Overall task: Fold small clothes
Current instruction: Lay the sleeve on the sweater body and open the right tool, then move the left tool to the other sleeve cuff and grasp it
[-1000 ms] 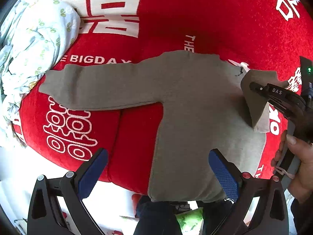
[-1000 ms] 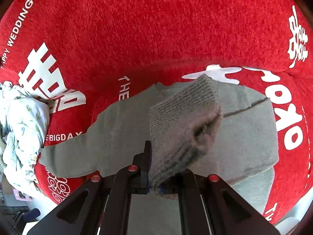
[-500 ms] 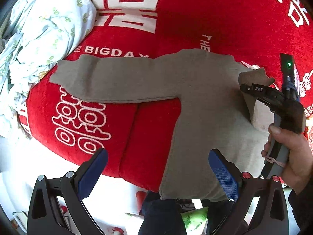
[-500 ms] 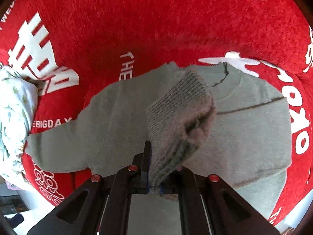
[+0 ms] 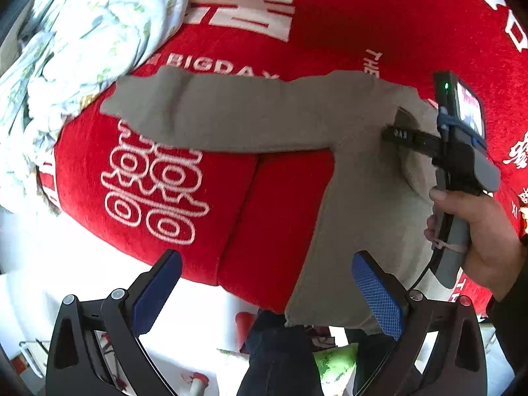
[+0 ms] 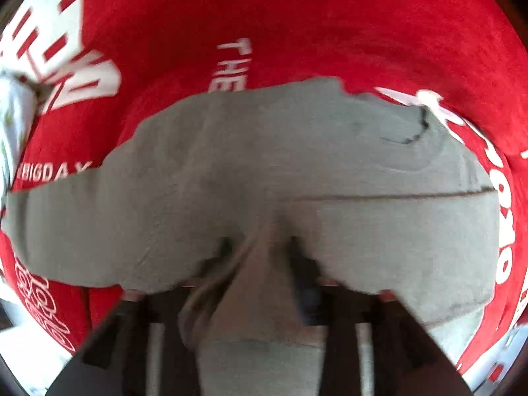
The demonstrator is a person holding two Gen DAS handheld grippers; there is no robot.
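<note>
A grey knit sweater (image 5: 356, 178) lies spread on the red blanket (image 5: 379, 26) with white lettering, its hem hanging over the blanket's near edge and one long sleeve (image 5: 211, 115) stretched flat toward the left edge, its cuff close beside a crumpled floral cloth (image 5: 82, 43) heaped at the far-left corner. The left gripper (image 5: 267, 293) hovers off the near edge with its blue-padded jaws wide apart and nothing between them. The right gripper (image 5: 396, 133), held by the person's hand (image 5: 478, 221), reaches in over the sweater's right side; in its own blurred view grey fabric bunches between and around the jaws, so whether it grips the cloth cannot be told. The sweater's neckline (image 6: 415, 128) faces the blanket's far side.
</note>
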